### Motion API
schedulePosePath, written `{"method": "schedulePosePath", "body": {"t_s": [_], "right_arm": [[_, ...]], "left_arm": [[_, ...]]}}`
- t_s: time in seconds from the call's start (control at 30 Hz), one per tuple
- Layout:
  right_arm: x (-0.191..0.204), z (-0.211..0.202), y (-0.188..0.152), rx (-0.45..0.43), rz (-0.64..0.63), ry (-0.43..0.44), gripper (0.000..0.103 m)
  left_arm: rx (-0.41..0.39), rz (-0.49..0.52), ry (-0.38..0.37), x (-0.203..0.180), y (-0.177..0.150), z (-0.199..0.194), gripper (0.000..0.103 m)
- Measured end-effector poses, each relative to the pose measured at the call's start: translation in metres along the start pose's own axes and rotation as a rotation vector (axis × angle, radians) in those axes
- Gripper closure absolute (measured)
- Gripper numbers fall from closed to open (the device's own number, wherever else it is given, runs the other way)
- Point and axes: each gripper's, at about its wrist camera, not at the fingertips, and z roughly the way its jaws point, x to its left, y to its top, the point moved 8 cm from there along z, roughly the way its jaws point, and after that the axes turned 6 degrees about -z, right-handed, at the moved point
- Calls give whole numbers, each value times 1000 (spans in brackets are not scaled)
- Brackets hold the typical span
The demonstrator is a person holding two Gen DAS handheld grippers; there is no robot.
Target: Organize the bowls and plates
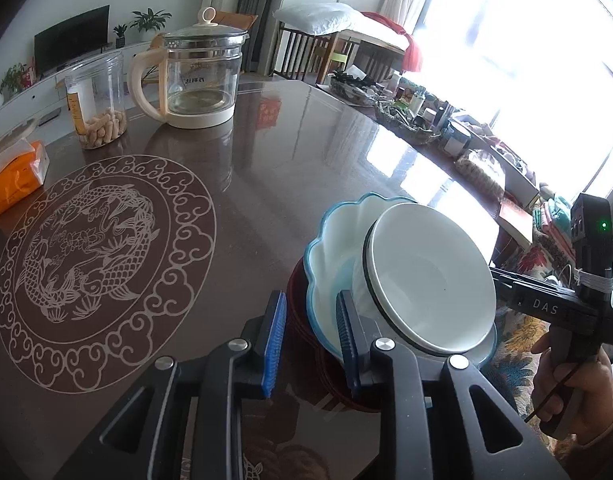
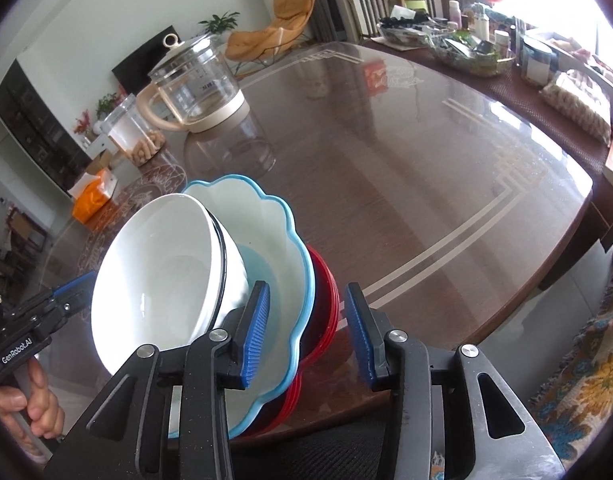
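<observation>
A white bowl with a dark rim band sits tilted inside a scalloped white bowl with a blue edge. That bowl rests on stacked red plates near the table's edge. My left gripper is open; its fingers straddle the near rim of the stack. My right gripper is open; its fingers straddle the rims of the blue-edged bowl and red plates. Neither visibly clamps anything.
On the glossy brown table stand a glass kettle, a clear jar of snacks, an orange tissue pack and a fish-pattern inlay. Cluttered trays and jars line the far edge.
</observation>
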Motion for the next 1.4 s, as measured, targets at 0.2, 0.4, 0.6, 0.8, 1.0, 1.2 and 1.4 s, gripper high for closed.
{"method": "schedulePosePath", "body": {"t_s": [0.2, 0.4, 0.6, 0.8, 1.0, 1.2, 1.4], "right_arm": [[2, -13, -1, -29, 0, 1, 44], [5, -24, -1, -51, 6, -8, 43], [6, -49, -9, -94, 12, -76, 39], [26, -89, -32, -115, -17, -208, 36], [70, -137, -66, -188, -87, -252, 30], [90, -151, -82, -175, -122, -268, 30], [109, -150, -92, -148, -147, -286, 30]], "left_arm": [[-51, 11, 96, 15, -10, -20, 38], [-129, 1, 191, 26, -10, -51, 21], [-181, 2, 324, 31, -17, -79, 8], [-164, -86, 352, 27, -37, -104, 8], [-211, -212, 367, 23, -60, -136, 8], [-135, -125, 356, -4, -77, -143, 8], [-117, 31, 406, -24, -82, -153, 8]]}}
